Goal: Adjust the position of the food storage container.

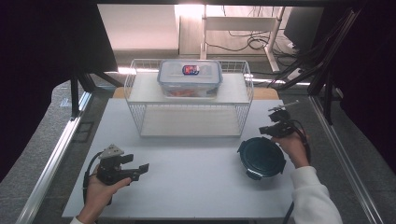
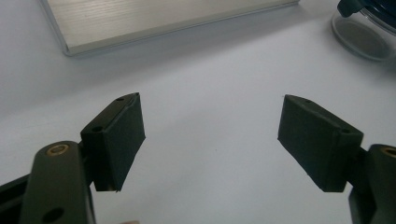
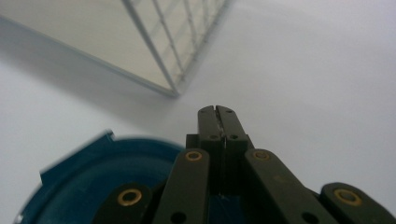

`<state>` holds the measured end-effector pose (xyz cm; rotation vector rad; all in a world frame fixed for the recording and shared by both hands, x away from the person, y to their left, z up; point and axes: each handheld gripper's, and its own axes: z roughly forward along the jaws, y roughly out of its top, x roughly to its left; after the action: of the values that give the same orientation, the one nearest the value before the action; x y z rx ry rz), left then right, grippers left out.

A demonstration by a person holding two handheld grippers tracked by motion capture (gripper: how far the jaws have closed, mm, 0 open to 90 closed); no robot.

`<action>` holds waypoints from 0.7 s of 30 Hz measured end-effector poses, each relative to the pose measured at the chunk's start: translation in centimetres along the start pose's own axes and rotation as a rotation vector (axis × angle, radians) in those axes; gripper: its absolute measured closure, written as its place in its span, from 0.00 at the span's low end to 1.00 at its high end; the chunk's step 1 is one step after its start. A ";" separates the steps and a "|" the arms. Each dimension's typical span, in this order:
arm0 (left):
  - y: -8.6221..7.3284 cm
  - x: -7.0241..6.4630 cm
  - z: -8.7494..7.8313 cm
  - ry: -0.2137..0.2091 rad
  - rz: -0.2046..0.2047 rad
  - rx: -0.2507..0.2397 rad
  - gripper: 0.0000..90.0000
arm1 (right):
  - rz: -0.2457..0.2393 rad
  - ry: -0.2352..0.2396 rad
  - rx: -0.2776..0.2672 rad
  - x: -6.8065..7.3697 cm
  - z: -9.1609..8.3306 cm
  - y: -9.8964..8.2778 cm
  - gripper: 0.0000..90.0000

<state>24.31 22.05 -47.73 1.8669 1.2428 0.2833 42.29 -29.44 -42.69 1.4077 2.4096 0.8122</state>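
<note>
A wire rack [image 1: 140, 100] stands at the far middle of the table [image 1: 196, 182], with a lidded box [image 1: 189, 77] on its upper shelf. Near the rack's right front corner sits a round container [image 1: 261, 157], with the right gripper [image 1: 279, 122] just behind it. The left gripper [image 1: 140, 170] rests at the table's near left, well apart from both.

high view: above near edge of white rectangular worktop [image 1: 196, 186], facing forward and down | left gripper view: low, close over worktop | right gripper view: low, close | shared: round dark-blue plastic lid [image 1: 261, 157], white wire-mesh rack [image 1: 189, 100]
</note>
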 end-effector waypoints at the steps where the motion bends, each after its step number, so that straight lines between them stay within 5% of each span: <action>1: 0.0 0.1 0.0 0.000 -0.002 0.000 0.24 | 0.013 -0.006 -0.002 -0.4 -0.6 -0.4 0.99; 4: -0.1 0.1 0.2 -0.002 0.000 0.005 0.24 | 0.060 -0.046 0.002 -1.7 -2.3 -2.5 0.99; 10: 0.0 -0.3 0.3 -0.009 0.009 0.006 0.24 | 0.105 -0.092 0.062 -3.1 -2.9 -5.3 0.99; 17: -0.1 -0.2 0.5 -0.004 0.007 0.012 0.24 | 0.086 -0.074 0.131 -3.0 -1.4 -6.9 0.99; 21: -0.1 -0.1 0.6 -0.002 0.006 0.013 0.24 | 0.053 -0.102 0.154 -2.7 -1.1 -6.8 0.99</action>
<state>24.51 21.69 -48.13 1.8823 1.2410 0.2774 38.23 -34.69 -45.84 1.5350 2.4100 0.5620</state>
